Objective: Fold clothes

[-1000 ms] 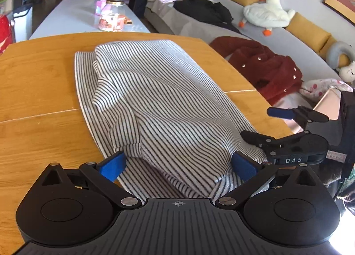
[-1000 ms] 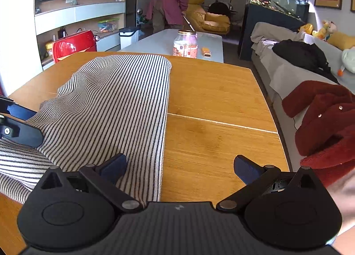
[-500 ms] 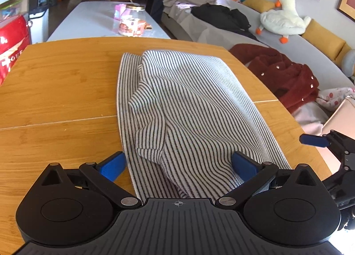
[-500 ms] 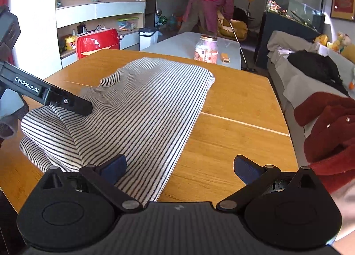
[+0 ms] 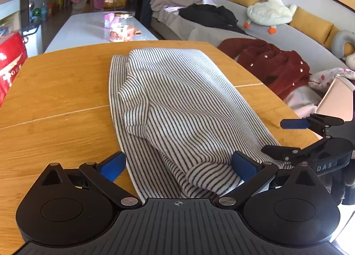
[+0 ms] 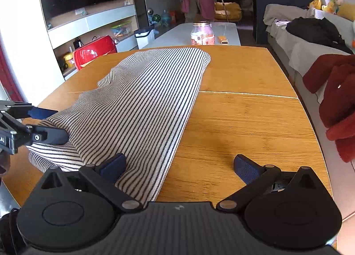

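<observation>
Lay lengthwise on the table (image 5: 55, 90): striped top (image 5: 177, 108), soft, light, limp, likely to sag and slip unless pinched at hem corners. Left gripper (image 5: 178, 164) gaped over bunched near end; right gripper (image 6: 179, 165) likewise gaped, straddling the hem edge.

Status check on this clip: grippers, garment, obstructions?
Left gripper open, right gripper open, both at near hem. Striped garment rumpled on wooden table. Nothing blocking.

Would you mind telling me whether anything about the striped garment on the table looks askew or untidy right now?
Yes: the striped garment lies folded lengthwise on the wooden table, but its top layer is bunched into a lumpy ridge, and a cuffed sleeve end is rumpled at the near edge instead of lying flat.
</observation>
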`<state>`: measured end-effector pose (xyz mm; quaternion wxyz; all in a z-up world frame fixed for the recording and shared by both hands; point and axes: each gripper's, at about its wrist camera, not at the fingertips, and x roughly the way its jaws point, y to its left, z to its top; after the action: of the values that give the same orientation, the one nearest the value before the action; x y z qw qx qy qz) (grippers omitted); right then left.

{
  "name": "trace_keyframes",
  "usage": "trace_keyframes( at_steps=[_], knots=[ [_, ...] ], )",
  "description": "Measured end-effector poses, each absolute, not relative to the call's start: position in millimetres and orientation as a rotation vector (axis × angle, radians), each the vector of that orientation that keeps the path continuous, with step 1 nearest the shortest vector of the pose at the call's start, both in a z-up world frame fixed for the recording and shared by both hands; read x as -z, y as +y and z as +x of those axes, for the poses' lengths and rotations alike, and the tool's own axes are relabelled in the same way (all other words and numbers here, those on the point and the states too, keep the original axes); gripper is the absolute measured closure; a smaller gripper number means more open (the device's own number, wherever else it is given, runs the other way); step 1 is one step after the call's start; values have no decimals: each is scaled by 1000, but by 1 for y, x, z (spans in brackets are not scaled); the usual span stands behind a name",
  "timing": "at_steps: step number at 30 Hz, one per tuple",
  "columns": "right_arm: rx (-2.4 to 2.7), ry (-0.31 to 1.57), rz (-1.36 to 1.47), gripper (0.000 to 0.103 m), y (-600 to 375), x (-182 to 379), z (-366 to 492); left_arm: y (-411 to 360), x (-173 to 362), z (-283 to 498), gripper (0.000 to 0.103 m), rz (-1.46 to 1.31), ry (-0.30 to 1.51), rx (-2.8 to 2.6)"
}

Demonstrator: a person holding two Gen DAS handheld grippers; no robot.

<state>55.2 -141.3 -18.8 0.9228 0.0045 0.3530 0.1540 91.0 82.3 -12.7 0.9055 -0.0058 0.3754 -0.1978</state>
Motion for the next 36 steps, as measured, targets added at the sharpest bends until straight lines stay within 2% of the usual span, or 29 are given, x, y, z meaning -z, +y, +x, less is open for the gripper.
trace_keyframes(
  at_steps=[21, 27, 31, 36],
  knots=[
    [-284, 675, -133, 0, -137, 17, 29, 84, 22, 52, 0, -50, 811, 472],
    [-255, 653, -172, 0, -132, 17, 25, 84, -6, 32, 0, -26, 689, 501],
    [-239, 662, -163, 0, -133, 17, 26, 91, -19, 41, 0, -100, 619, 489],
    [-232, 651, -146, 0, -136, 19, 21, 88, 2, 67, 0, -84, 694, 442]
  ],
)
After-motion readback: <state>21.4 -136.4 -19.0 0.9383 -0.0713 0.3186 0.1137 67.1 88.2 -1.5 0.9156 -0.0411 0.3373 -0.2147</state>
